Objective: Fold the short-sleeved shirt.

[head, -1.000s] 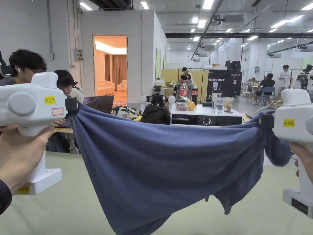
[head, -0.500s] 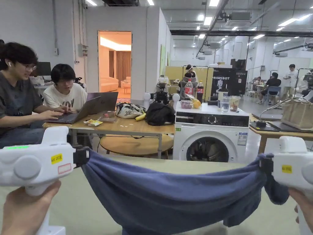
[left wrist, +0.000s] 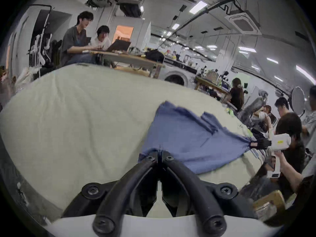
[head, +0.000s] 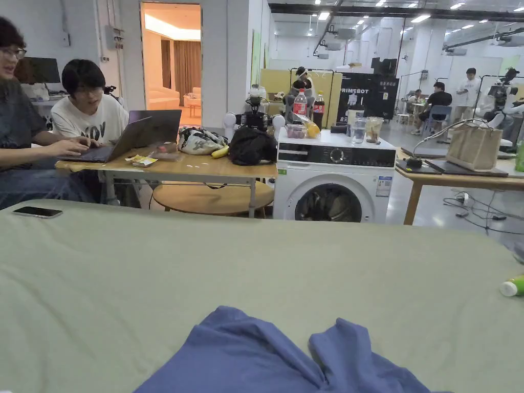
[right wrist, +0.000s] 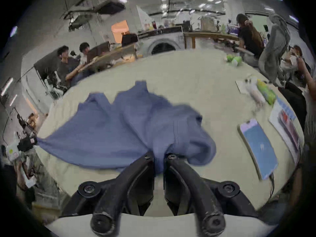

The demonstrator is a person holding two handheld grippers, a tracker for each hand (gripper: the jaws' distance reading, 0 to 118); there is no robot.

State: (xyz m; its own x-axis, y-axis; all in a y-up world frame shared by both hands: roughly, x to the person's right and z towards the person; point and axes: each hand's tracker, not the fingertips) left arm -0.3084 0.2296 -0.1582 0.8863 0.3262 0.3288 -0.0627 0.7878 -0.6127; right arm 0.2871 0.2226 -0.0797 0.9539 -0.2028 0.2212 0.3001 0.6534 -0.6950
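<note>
The blue short-sleeved shirt (head: 286, 358) lies spread on the pale green table (head: 153, 276) near its front edge, two rumpled points reaching toward the far side. In the left gripper view my left gripper (left wrist: 159, 155) is shut on a thin pinch of the shirt (left wrist: 188, 138), and the right gripper (left wrist: 256, 144) grips the shirt's far corner. In the right gripper view my right gripper (right wrist: 159, 156) is shut on a thick bunch of the shirt (right wrist: 119, 129), with the left gripper (right wrist: 29, 142) at the shirt's other corner.
A phone (head: 38, 212) lies at the table's far left. A green bottle (head: 513, 286) lies at the right edge. A lit phone (right wrist: 258, 145), papers (right wrist: 285, 126) and green packets (right wrist: 265, 93) sit to the right. People work at a wooden desk (head: 169, 166) beyond.
Both grippers have come down from chest height with the shirt and dropped below the head view's frame. The shirt, which hung stretched in the air, now rests on the table.
</note>
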